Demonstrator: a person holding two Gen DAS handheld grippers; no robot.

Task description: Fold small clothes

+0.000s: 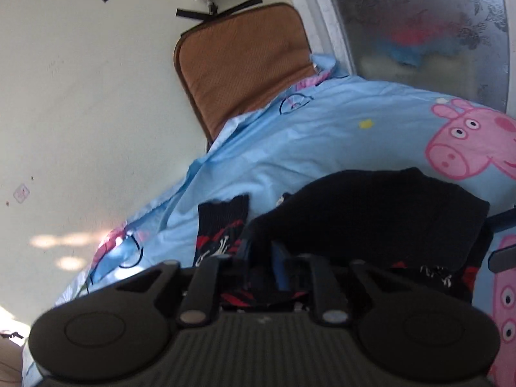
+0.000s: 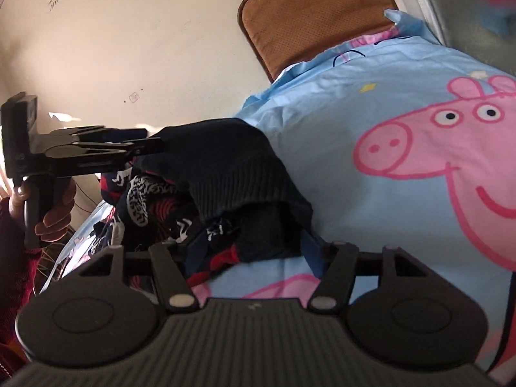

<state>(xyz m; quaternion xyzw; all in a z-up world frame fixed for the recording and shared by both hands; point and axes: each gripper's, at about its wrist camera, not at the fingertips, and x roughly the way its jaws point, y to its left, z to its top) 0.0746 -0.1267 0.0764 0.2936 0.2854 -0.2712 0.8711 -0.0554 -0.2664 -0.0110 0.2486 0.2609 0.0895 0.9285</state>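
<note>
One bed (image 2: 371, 193), blue pig-print sheet. One heap of clothes (image 2: 225, 174) on it, black knit on top. Left hand-held gripper (image 2: 154, 143) pinched on the knit's edge; right hand-held gripper (image 2: 248, 251) wide, empty.

A pile of small clothes (image 2: 225, 187) lies on the bedsheet (image 2: 371, 193) of a bed, with a knitted garment (image 2: 225, 161) on top of the patterned pieces (image 2: 154, 200) beneath it, and a patterned sock (image 1: 222, 225) lies just left of the pile on the sheet. The left gripper (image 2: 151, 143) reaches in from the left at the pile's top edge, while the right gripper (image 2: 251, 251) sits at the pile's near edge, its jaws apart on either side of the cloth. At the far end a cushion (image 1: 238, 67) leans on the wall (image 1: 90, 96), partly behind the sheet's far edge, with a window (image 1: 419, 38) to its right.
</note>
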